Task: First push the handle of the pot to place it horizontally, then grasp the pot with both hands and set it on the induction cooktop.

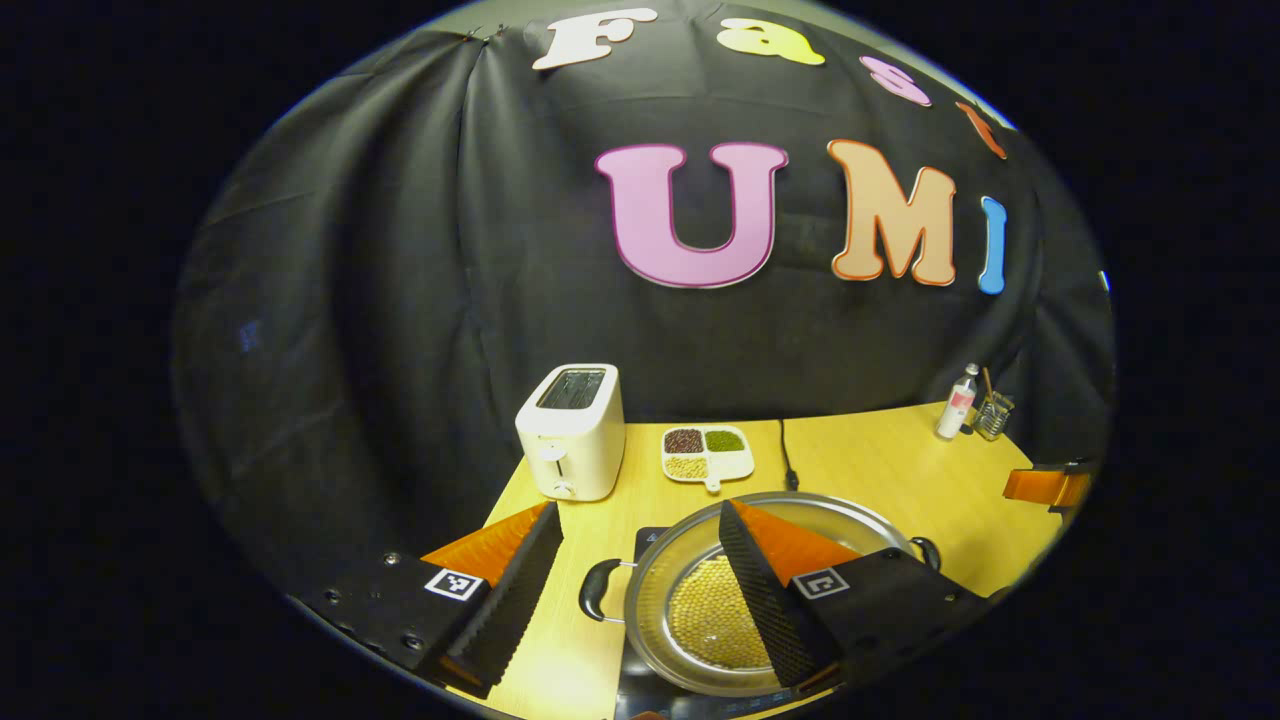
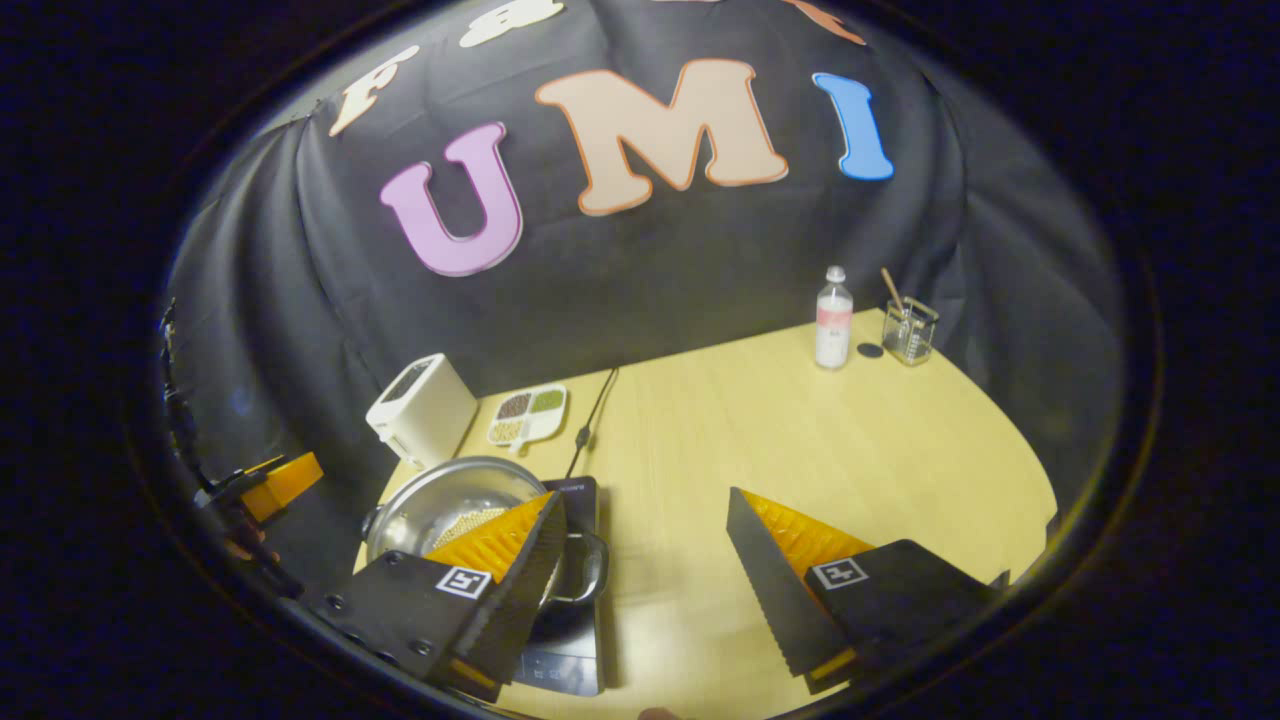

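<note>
A steel pot (image 1: 660, 590) holding pale beans rests on the dark induction cooktop (image 1: 650, 690). Its black left handle (image 1: 597, 590) lies between the fingers of my left gripper (image 1: 638, 506), which is open and hovers over the pot's left side; one finger covers part of the bowl. In the right gripper view the pot (image 2: 440, 495) sits on the cooktop (image 2: 570, 640) at lower left, its near loop handle (image 2: 592, 570) beside the inner finger of my right gripper (image 2: 643, 495), which is open and holds nothing. The other gripper (image 2: 280, 480) shows far left.
On the wooden table (image 2: 800, 440) stand a white toaster (image 1: 570, 430), a divided dish of beans (image 1: 707, 453) and a power cord (image 1: 786, 455) behind the pot. A bottle (image 2: 832, 320) and a glass with a stick (image 2: 908, 330) stand at the far right corner.
</note>
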A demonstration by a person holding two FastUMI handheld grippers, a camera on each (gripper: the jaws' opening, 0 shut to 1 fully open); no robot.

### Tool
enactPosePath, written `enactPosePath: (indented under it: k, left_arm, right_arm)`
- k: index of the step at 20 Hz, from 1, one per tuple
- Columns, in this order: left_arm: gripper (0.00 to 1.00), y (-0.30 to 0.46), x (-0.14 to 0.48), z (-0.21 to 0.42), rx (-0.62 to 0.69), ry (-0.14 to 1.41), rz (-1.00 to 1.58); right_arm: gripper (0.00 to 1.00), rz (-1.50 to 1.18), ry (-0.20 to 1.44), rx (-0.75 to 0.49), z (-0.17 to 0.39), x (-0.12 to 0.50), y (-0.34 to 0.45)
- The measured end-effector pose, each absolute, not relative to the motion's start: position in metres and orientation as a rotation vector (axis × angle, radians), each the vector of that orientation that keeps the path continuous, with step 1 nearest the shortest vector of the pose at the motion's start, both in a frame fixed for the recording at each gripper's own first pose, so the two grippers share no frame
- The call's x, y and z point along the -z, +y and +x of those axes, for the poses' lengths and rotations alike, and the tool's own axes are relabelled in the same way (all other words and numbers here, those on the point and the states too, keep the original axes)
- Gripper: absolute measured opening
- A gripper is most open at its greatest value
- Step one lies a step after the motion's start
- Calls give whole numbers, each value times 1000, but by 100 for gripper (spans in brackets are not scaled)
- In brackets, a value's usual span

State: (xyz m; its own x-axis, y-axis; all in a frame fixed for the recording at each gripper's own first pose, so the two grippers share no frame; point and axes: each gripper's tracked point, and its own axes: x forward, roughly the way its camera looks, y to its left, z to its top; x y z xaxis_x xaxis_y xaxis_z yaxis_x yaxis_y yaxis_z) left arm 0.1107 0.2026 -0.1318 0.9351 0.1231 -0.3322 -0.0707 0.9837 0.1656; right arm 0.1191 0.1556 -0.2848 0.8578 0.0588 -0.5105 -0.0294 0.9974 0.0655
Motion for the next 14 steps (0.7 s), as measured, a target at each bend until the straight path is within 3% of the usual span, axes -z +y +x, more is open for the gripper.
enactPosePath:
  k: [6, 7, 14]
  left_arm:
    - [96, 111, 82, 68, -71, 259, 85]
    - [96, 98, 74, 60, -83, 232, 87]
    - [94, -1, 10, 22, -132, 29, 135]
  right_arm:
    - [100, 31, 397, -153, 96, 195, 132]
    - [91, 21, 372, -172, 90, 180, 125]
    - [91, 21, 174, -246, 46, 79, 59]
